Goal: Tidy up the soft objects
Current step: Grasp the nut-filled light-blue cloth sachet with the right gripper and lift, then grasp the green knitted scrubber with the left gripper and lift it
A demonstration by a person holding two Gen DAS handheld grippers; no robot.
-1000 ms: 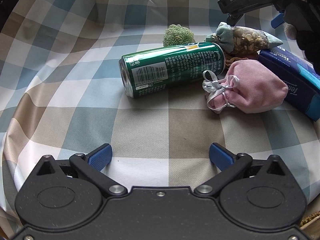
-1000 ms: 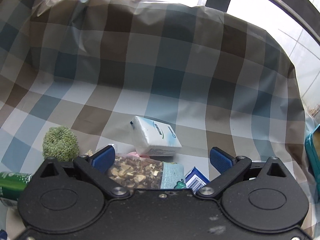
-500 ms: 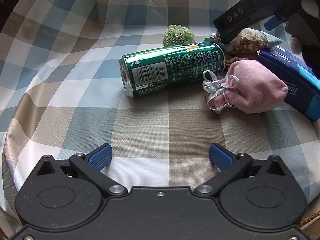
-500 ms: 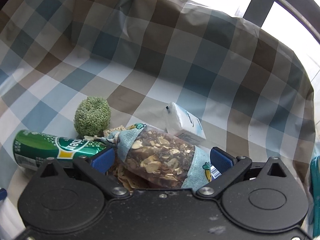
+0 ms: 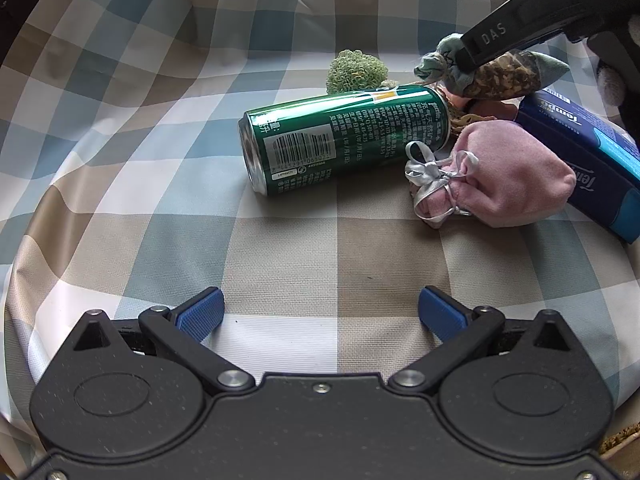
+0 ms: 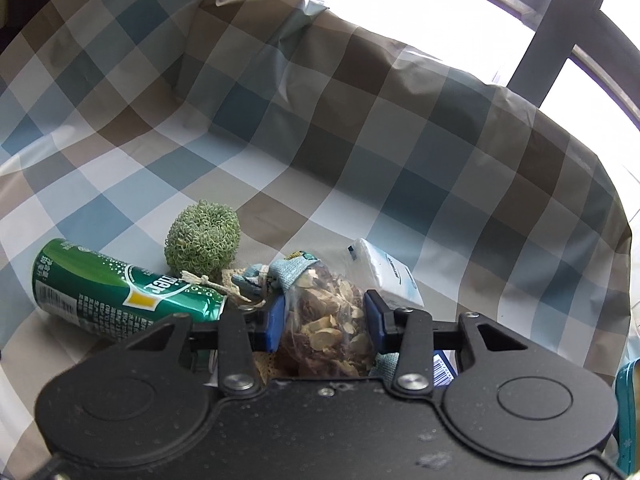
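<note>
Potpourri sachet (image 6: 326,320) sits right between my right tool (image 6: 325,318) pads now, the jaws having just closed in on it, and both blue pads (image 6: 275,322) are pressing into its clear, leaf-filled middle, so I've got a grip on it. From my left view the same sachet (image 5: 500,74) shows at the back right of the checked cloth (image 5: 280,248), with the black arm of the right tool crossing over its tied, blue-green end. Just in front of it lies the green can (image 5: 340,140) on its side, barcode up, and behind the can there's a curly green scrubber ball (image 5: 356,70). Right of the can I see the pink drawstring pouch (image 5: 508,178) with its silver ribbon, touching a dark blue tissue box (image 5: 584,160) at the far right. On the right view a white tissue pack (image 6: 386,274) rests just beyond the sachet, and the scrubber ball (image 6: 202,238) is to its left, next to the can (image 6: 124,294). My left tool (image 5: 320,312) hangs low over bare cloth, jaws wide apart, nothing between them, well short of the can
</note>
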